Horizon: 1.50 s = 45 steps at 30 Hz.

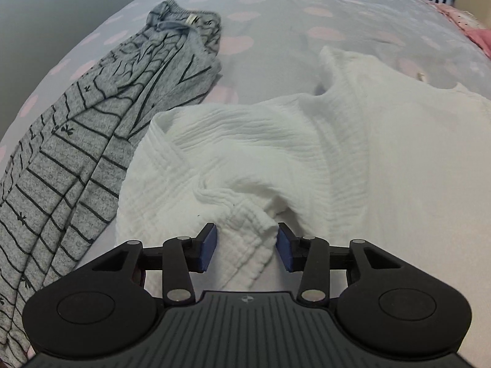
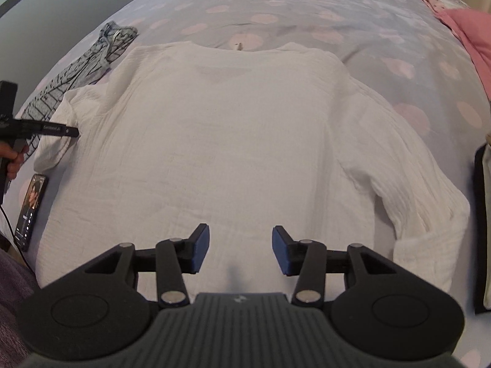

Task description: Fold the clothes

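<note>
A white crinkled shirt (image 2: 233, 128) lies spread flat on the bed, neckline at the far side. In the left wrist view its left sleeve (image 1: 245, 159) is bunched up, and the cuff (image 1: 248, 245) sits between the blue pads (image 1: 208, 247) of my left gripper (image 1: 247, 247). The jaws stand apart at the cuff's sides without squeezing it. My right gripper (image 2: 241, 248) hovers open over the shirt's lower body near the hem, nothing between its fingers. The left gripper (image 2: 69, 131) also shows at the sleeve in the right wrist view, held by a hand (image 2: 13, 159).
A grey striped garment (image 1: 92, 141) lies left of the shirt on the dotted bedspread (image 1: 276, 9). A phone (image 2: 30, 208) with a cable rests near the bed's left edge. Pink fabric (image 2: 469, 33) sits at the far right, a dark-edged item (image 2: 483, 214) at the right edge.
</note>
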{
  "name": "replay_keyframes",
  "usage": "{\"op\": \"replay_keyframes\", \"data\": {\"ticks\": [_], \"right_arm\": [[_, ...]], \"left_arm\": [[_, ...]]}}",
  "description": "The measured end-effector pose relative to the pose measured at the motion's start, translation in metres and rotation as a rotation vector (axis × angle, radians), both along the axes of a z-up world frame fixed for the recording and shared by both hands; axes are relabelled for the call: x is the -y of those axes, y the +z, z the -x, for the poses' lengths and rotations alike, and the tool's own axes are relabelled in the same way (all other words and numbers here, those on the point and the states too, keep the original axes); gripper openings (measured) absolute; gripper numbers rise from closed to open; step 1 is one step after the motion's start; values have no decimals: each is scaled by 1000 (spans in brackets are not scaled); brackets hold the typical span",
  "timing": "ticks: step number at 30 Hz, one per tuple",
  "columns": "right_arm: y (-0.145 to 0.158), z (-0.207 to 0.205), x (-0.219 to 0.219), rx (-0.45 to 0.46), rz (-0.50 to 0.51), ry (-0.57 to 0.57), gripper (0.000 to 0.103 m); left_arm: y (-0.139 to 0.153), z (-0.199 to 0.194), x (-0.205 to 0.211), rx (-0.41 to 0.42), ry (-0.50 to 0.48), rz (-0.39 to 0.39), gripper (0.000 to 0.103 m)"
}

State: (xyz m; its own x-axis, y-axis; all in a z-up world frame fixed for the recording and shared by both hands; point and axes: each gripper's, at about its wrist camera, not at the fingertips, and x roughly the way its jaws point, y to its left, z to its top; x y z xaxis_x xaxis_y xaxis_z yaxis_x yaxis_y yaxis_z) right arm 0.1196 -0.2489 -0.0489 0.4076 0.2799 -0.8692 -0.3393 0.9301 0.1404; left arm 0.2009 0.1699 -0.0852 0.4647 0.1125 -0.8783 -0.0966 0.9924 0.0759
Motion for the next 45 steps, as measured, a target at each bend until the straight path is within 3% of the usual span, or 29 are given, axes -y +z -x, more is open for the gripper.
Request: {"op": "replay_keyframes", "data": {"ticks": [3, 4, 10, 15, 19, 23, 25, 30, 33, 35, 39, 45], "right_arm": [[-3, -4, -8, -10, 12, 31, 49], [-3, -5, -11, -12, 13, 38, 49], [-4, -2, -28, -14, 9, 100, 49], [-9, 8, -36, -21, 16, 146, 51], [-13, 13, -38, -22, 22, 151, 52], [-13, 14, -38, -14, 22, 137, 52], [-11, 13, -38, -2, 24, 133, 52], [-10, 14, -40, 5, 33, 128, 52], [-11, 13, -46, 3, 39, 139, 52], [-10, 12, -50, 3, 36, 149, 52], [-5, 10, -60, 18, 28, 169, 52], [-4, 9, -70, 23, 22, 184, 53]], "left_arm": [[8, 1, -11, 16, 38, 32, 12], [14, 4, -15, 32, 53, 40, 11], [70, 26, -44, 134, 143, 71, 10], [110, 48, -67, 152, 110, 112, 10], [110, 53, -82, 134, 132, 126, 10], [102, 57, -96, 149, 217, 134, 10], [111, 62, -102, 191, 238, 122, 9], [159, 80, -107, 392, 266, 70, 9], [190, 93, -104, 509, 249, 70, 8], [203, 99, -100, 543, 235, 50, 8], [216, 109, -101, 535, 273, 24, 8], [198, 112, -119, 474, 304, 38, 8]]}}
